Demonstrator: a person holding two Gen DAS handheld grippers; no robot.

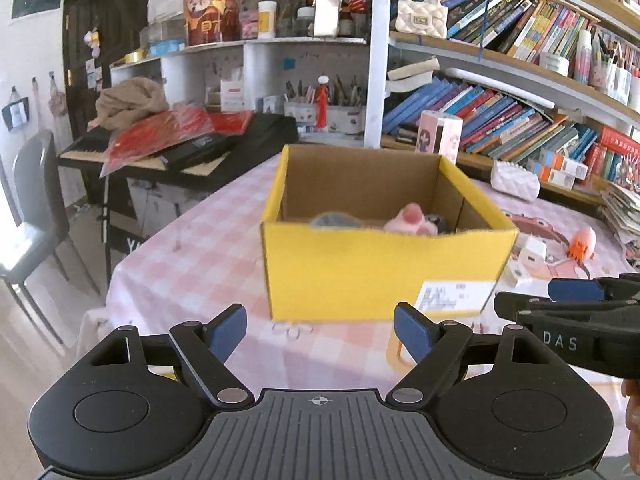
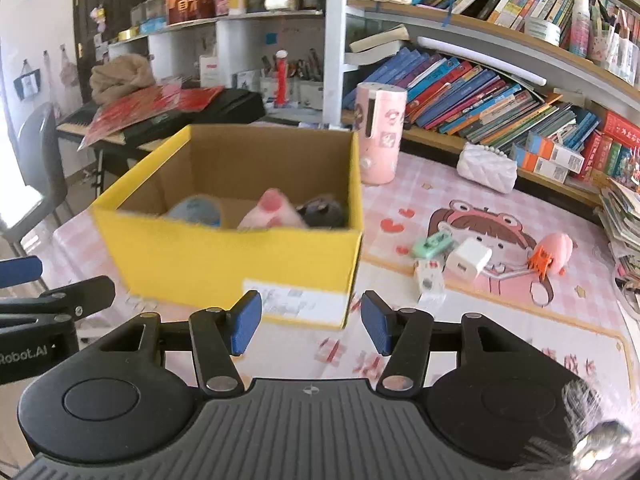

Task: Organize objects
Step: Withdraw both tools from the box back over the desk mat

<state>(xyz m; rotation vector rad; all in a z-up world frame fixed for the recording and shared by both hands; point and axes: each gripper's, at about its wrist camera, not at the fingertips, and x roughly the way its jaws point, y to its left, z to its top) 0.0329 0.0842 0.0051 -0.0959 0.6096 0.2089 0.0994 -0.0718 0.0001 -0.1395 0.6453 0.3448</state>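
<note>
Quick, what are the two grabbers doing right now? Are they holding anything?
Left gripper: open, holding nothing.
Right gripper: open, holding nothing.

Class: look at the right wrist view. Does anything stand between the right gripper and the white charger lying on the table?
Nothing visible does. Bare tablecloth lies between the right gripper and the white charger; the yellow box sits off to the left.

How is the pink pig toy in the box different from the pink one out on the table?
The pink pig toy in the box lies inside the yellow box, between a blue thing and a dark one; the pink toy on the table lies out on the tablecloth. The boxed one shows only its top over the box wall; the other shows whole. The one on the table has an orange clip against it; the boxed one has none. Both are pink.
</note>
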